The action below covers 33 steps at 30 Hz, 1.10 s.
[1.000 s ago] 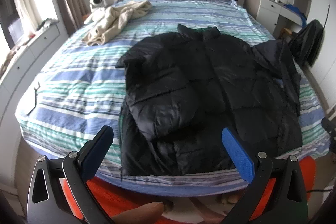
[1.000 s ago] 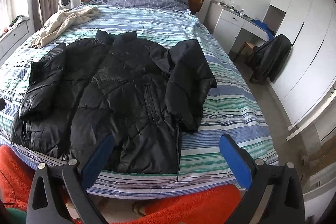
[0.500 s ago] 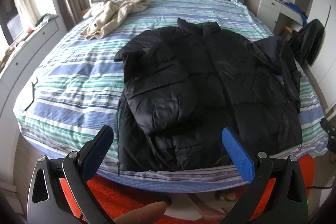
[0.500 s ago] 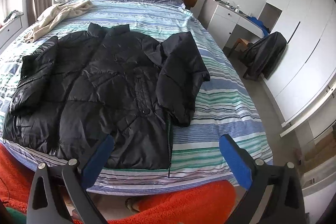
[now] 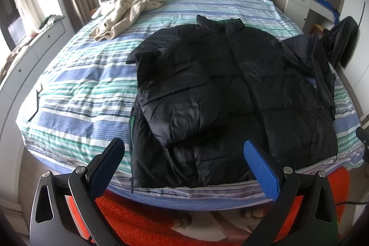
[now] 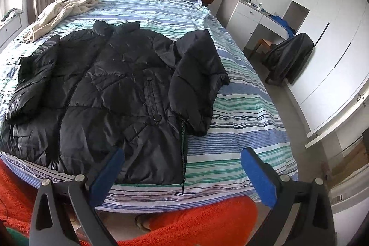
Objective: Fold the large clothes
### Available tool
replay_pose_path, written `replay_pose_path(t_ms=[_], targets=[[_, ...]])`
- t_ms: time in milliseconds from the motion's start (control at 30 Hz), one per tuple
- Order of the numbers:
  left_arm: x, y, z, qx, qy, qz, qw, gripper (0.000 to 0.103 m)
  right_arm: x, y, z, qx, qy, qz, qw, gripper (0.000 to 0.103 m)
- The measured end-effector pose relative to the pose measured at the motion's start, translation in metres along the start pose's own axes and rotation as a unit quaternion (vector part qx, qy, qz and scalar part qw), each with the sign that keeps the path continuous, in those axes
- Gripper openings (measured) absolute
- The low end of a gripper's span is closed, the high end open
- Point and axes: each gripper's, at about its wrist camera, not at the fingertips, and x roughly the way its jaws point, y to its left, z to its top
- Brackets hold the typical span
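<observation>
Both my claws, left claw (image 5: 184, 159) and right claw (image 6: 182, 164), have drawn nearer, spread and empty; the jacket (image 5: 230, 93) lies ahead on the bed (image 5: 80, 93), both sleeves folded inward, body fold pending.

Soft daylight comes in from the window (image 5: 13, 6) on my far left, so the room is bright but not sunny. The white walls look a bit washed out. My black jacket (image 5: 230, 89) is so dark that its folds are hard to see, with small shiny spots on top. Shadows are faint. Both pictures bend round at the edges, and the corners go black. Nothing looks blurry.
</observation>
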Motion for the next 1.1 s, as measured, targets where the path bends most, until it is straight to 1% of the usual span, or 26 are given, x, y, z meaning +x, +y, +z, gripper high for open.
replay_pose_path(t_ms=[767,800,867,900,933,1000,1033,1067,1100], targets=[[0.005,0.0,-0.006,0.0,0.003,0.003,1.0,0.103,0.002,0.0,-0.002,-0.004,0.011,-0.001,1.0,0.103],[0.006,0.001,-0.007,-0.001,0.004,0.003,1.0,0.103,0.0,-0.002,-0.002,-0.002,0.002,0.005,1.0,0.103],[0.006,0.002,-0.008,-0.002,0.008,0.005,1.0,0.103,-0.006,-0.012,-0.002,0.016,-0.031,0.031,0.999,0.103],[0.007,0.002,-0.008,-0.001,0.009,0.007,0.9999,0.103,-0.009,-0.027,-0.001,0.034,-0.063,0.055,0.996,0.103],[0.007,0.003,-0.008,-0.002,0.01,0.009,0.9999,0.103,-0.01,-0.038,0.0,0.045,-0.088,0.07,0.993,0.103],[0.008,0.004,-0.009,-0.003,0.009,0.009,0.9999,0.103,-0.005,-0.062,0.0,0.056,-0.142,0.086,0.985,0.103],[0.008,0.005,-0.009,-0.004,0.009,0.009,0.9999,0.103,0.007,-0.07,0.001,0.049,-0.149,0.089,0.984,0.103],[0.008,0.005,-0.009,-0.006,0.009,0.008,0.9999,0.103,0.024,-0.071,0.004,0.033,-0.134,0.096,0.986,0.103],[0.009,0.006,-0.009,-0.008,0.009,0.007,0.9999,0.103,0.05,-0.069,0.006,0.007,-0.1,0.105,0.989,0.103]])
